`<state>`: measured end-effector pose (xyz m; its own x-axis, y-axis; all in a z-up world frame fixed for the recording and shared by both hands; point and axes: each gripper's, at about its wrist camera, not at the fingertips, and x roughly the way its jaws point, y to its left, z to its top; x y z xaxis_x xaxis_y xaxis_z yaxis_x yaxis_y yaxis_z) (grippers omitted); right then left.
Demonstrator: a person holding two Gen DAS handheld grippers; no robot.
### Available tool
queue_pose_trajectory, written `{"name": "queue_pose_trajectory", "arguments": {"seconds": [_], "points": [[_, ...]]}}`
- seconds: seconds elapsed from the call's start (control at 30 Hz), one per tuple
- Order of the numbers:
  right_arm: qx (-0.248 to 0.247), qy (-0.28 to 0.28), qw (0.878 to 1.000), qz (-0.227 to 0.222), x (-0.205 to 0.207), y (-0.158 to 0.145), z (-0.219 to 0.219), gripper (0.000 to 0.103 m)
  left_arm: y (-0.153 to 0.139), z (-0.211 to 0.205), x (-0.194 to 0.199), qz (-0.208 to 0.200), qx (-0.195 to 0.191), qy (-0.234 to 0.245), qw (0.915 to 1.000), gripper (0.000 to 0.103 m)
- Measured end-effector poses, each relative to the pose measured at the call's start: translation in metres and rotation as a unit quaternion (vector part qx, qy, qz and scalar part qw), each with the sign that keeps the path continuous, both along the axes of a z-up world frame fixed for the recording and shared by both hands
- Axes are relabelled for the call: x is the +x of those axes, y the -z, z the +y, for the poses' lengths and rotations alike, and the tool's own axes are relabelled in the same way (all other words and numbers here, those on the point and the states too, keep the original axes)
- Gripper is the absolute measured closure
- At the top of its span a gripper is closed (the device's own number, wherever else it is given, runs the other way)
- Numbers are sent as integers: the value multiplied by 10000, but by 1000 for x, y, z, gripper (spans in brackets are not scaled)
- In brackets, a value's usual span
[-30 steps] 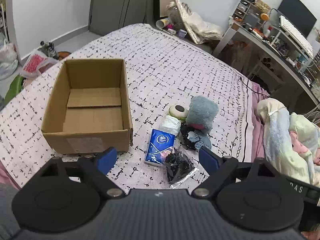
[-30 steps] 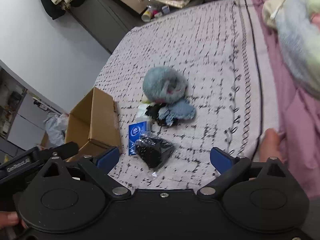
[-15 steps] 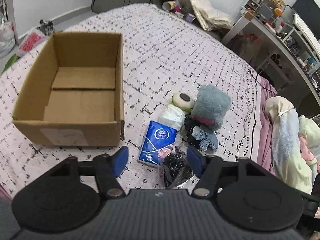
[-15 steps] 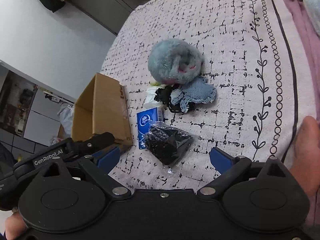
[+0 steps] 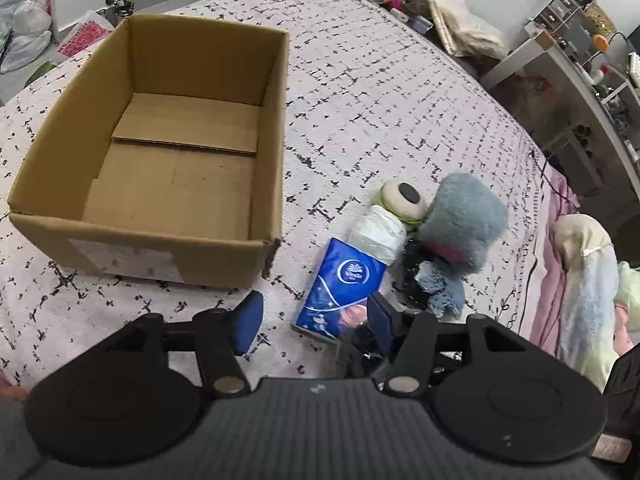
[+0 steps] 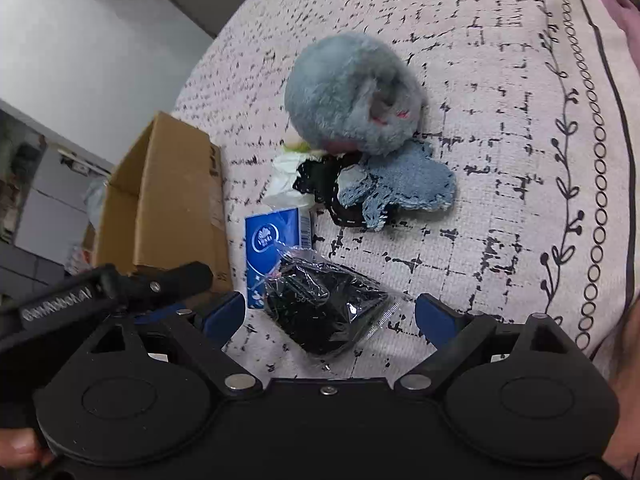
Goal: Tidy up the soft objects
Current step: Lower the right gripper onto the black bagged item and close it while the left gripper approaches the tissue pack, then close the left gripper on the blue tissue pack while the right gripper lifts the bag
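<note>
Right wrist view: the right claw (image 6: 330, 314), wide but closing, straddles the bagged black cloth (image 6: 326, 308). Light, slippery wrap; it likely wants pinching mid-bundle. The left claw (image 5: 316, 326), half-narrowed, holds nothing.

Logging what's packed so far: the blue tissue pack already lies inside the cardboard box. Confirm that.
Not right. The left wrist view shows the cardboard box holding nothing; the blue tissue pack lies on the bedspread beside it.

Right tongs (image 6: 330, 316) closing around black bagged bundle (image 6: 326, 308), blue tissue pack (image 6: 272, 244) beside
</note>
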<state>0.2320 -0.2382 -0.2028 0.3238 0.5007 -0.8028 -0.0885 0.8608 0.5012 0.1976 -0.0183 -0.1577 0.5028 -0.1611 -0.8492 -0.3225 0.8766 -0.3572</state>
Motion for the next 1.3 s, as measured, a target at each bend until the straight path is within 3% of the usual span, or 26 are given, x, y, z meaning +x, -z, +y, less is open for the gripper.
{"name": "queue_pose_trajectory", "arguments": {"seconds": [0.07,0.17,0.23,0.3,0.5,1.0,1.3], "points": [[-86,-110,9999,-24,0,4,8,12,1,2,2,-33,-93,6,10000,45],[-238,-233,9994,-98,-1,8,16,30,5,2,3,-49,-253,-53,9997,42],[-235,-206,9994,-168,-2,10,17,33,8,1,5,-10,-305,-96,9995,39],[-153,-230,9992,-288,-3,8,19,47,12,-1,7,51,-289,-73,9995,39],[-80,-131,9991,-393,-4,5,14,62,22,-13,13,62,-224,2,9997,39],[-345,597,9965,-480,-5,1,-10,66,43,-28,25,122,-152,-131,9997,39],[-409,719,9954,-482,-3,1,-12,66,56,-40,32,103,166,-39,9998,33]]}}
